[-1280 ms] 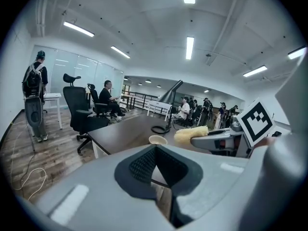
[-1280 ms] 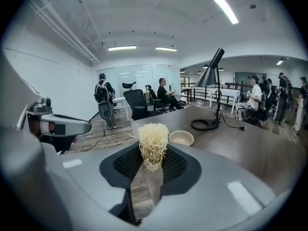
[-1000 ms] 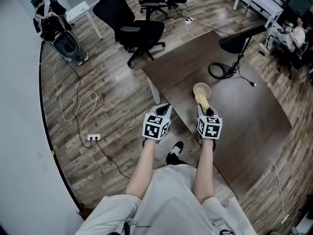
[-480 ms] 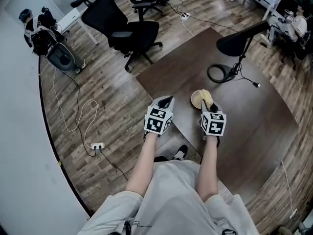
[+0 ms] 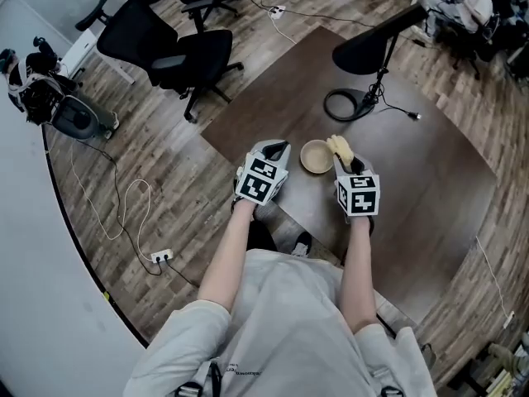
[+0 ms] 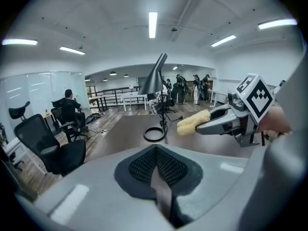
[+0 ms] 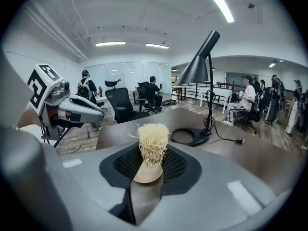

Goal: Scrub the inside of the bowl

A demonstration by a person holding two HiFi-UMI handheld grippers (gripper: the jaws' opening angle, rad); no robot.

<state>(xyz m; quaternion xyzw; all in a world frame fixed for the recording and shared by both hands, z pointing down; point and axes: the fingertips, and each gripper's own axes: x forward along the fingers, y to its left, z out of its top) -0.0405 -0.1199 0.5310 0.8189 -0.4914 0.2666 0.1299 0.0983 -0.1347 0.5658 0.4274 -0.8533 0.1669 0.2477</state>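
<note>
A small tan bowl (image 5: pixel 316 156) stands on the dark brown table (image 5: pixel 413 180) near its front left edge. My right gripper (image 5: pixel 345 162) is shut on a pale yellow fibre scrubber (image 5: pixel 339 148), which pokes up just right of the bowl's rim. In the right gripper view the scrubber (image 7: pixel 153 143) stands upright between the pads of that gripper (image 7: pixel 149 170). My left gripper (image 5: pixel 276 148) is shut and holds nothing, a short way left of the bowl. In the left gripper view the bowl is hidden, while the right gripper (image 6: pixel 202 125) and the scrubber (image 6: pixel 193 121) show at the right.
A black desk lamp (image 5: pixel 376 35) with a round ring base (image 5: pixel 340 104) stands behind the bowl, its cable and plug (image 5: pixel 413 116) trailing right. Black office chairs (image 5: pixel 178 52) stand left of the table. A power strip (image 5: pixel 159 255) lies on the wooden floor.
The scrubber, over the bowl half a second ago, now sits just right of its rim. The left gripper has come closer to the bowl. The head camera has shifted.
</note>
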